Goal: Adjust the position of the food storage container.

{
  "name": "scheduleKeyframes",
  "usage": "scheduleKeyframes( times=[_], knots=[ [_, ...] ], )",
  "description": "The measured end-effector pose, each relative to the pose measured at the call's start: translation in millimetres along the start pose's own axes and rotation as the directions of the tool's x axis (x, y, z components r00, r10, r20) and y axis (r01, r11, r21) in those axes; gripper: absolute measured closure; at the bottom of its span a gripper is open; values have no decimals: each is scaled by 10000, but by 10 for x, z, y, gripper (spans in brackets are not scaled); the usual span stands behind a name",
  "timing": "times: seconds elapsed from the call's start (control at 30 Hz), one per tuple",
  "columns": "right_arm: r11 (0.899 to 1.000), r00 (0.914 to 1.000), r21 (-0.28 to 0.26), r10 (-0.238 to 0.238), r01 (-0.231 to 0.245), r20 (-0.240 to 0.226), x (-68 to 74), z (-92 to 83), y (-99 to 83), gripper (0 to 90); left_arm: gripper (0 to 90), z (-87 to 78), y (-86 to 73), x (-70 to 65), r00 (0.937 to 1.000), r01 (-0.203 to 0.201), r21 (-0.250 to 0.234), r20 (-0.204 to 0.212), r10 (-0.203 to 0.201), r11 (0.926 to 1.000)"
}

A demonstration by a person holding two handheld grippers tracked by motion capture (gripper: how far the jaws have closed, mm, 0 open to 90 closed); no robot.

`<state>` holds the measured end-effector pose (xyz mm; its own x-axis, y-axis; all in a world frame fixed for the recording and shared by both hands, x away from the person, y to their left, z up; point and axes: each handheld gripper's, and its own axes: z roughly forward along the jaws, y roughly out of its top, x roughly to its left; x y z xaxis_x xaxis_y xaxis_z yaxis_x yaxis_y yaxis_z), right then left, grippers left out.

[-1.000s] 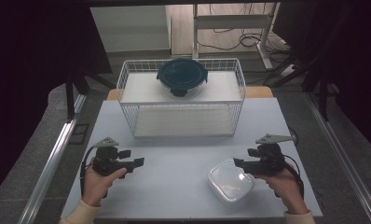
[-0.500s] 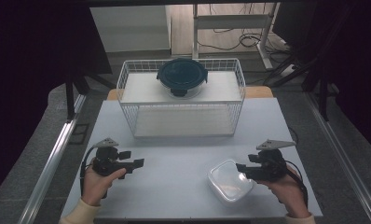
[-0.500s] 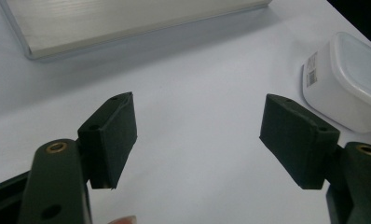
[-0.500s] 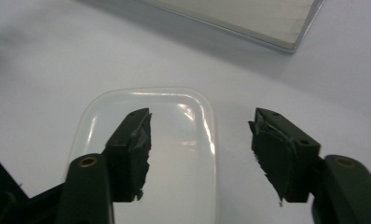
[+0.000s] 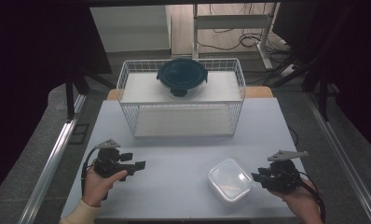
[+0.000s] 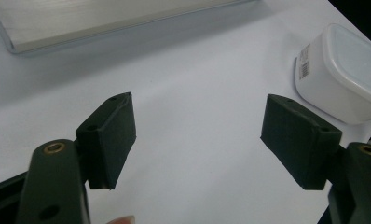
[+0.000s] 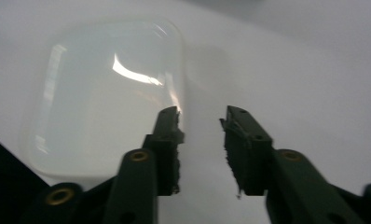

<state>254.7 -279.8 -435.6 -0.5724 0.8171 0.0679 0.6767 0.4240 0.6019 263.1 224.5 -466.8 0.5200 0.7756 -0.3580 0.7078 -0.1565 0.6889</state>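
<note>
The plastic box (image 5: 230,179) sits lidded near the table's (image 5: 183,154) front edge, within easy reach of the right gripper (image 5: 259,179), its jaws parted and empty just beside it, while the left gripper (image 5: 138,166) waits wide open well apart.

Black gripper (image 5: 138,165) jaws, brass screws, grey plate, cream sleeve (image 5: 79,214)

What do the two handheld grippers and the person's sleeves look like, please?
Both the left gripper and right gripper are black, with flat rectangular pads, brass-coloured rivets, a grey three-cornered plate on top and a trailing black cable. A cream sleeve covers the left wrist.
</note>
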Motion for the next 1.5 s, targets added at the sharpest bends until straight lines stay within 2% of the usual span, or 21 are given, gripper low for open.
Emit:
scheduleKeyframes(
  times=[0.07,0.1,0.23,0.33,0.43,0.53,0.67,0.97,1.03,1.17,1.5],
  knots=[
    [9989,9995,457,126,-139,287,-81,38,-83,743,255,-14,3,13,9990,225,-49,394,-223,9997],
    [9981,9995,582,201,-215,237,-114,59,-119,769,254,-23,6,17,9975,342,-97,628,-336,9994],
    [9965,9996,792,271,-262,-109,-204,152,-195,856,253,-40,18,7,9957,380,-191,853,-362,9991],
    [9948,9994,979,287,-264,-217,-247,249,-209,887,253,-41,23,-13,9965,259,-188,798,-243,9995],
    [9933,9984,1156,111,-47,-553,-228,311,-238,890,253,-35,21,-28,9973,182,-146,712,-171,9997],
    [9922,9979,1246,47,34,-646,-204,348,-234,890,253,-31,19,-30,9978,159,-124,644,-151,9998],
    [9885,9954,1437,-337,465,-897,-79,401,-196,891,252,-15,5,-11,9980,170,-49,614,-167,9998],
    [9837,9910,1608,-617,806,-1192,102,465,-145,891,250,-17,-6,16,9971,323,-47,697,-319,9995],
    [9825,9895,1597,-762,955,-1226,214,488,-89,891,250,0,-10,24,9964,351,26,774,-352,9994],
    [9793,9828,1575,-1027,1270,-1536,340,511,-52,891,250,6,-15,25,9961,370,51,796,-373,9993],
    [9736,9771,1689,-1239,1533,-1727,544,613,3,891,250,7,-20,42,9955,441,70,841,-446,9990]
  ],
)
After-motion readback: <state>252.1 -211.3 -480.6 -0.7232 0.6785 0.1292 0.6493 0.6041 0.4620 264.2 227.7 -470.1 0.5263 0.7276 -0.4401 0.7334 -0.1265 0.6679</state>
